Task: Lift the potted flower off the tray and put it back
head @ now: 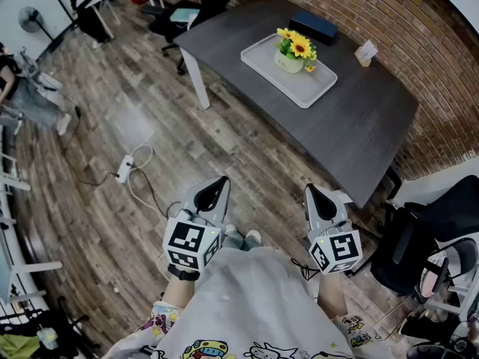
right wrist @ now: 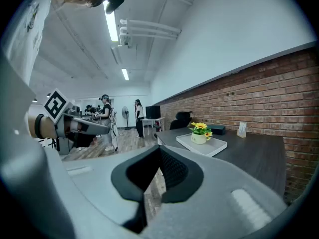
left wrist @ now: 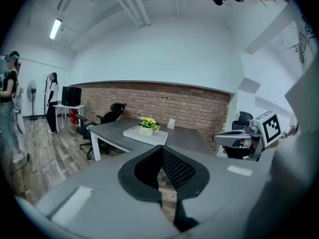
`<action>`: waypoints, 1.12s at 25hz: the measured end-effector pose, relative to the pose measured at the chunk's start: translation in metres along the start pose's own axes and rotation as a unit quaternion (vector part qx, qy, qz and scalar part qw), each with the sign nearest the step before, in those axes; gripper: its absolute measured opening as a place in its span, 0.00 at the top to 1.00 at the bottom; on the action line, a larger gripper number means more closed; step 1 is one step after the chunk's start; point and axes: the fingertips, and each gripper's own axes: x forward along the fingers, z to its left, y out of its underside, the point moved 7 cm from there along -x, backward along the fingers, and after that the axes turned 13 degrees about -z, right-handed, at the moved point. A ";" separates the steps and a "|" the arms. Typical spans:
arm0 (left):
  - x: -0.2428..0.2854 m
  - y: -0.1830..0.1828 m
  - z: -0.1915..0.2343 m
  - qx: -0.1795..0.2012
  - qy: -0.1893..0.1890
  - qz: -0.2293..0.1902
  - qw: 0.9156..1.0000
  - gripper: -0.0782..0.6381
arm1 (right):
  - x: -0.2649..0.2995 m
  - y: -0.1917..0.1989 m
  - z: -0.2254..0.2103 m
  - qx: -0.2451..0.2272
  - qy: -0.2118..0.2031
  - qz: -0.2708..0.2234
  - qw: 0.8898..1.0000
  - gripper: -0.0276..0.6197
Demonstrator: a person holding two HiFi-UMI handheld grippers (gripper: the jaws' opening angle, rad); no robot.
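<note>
On the desk (head: 359, 133), tray (head: 316, 88) under potted flower (head: 295, 51); box (head: 313, 27) behind tray, card (head: 366, 51) to its right

No legible text, brand or number is showing in any view. Left cube (head: 192, 244) and right cube (head: 337, 251), behind the jaws, are carrying square black-and-white markers only; a small card (head: 367, 51) far ahead of the jaws is showing nothing readable.

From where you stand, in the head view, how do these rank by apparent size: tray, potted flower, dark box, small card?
1. tray, clearly largest
2. potted flower and dark box: look about alike, so not ranked
3. small card, smallest
</note>
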 end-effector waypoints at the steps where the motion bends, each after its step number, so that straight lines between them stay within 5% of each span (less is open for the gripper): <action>1: -0.001 0.001 -0.002 -0.001 -0.002 -0.003 1.000 0.87 | -0.003 0.000 -0.001 -0.001 0.001 -0.002 1.000 0.95; 6: -0.010 0.004 -0.007 0.005 -0.018 -0.011 1.000 0.87 | -0.013 0.000 -0.001 0.003 -0.003 -0.008 1.000 0.88; 16: -0.010 0.005 -0.003 0.005 -0.033 -0.022 0.999 0.70 | -0.005 -0.001 -0.001 0.026 -0.026 -0.013 0.999 0.74; 28: 0.058 -0.007 0.076 -0.001 -0.025 -0.033 0.999 0.57 | 0.097 0.002 -0.018 0.051 -0.029 -0.011 0.998 0.65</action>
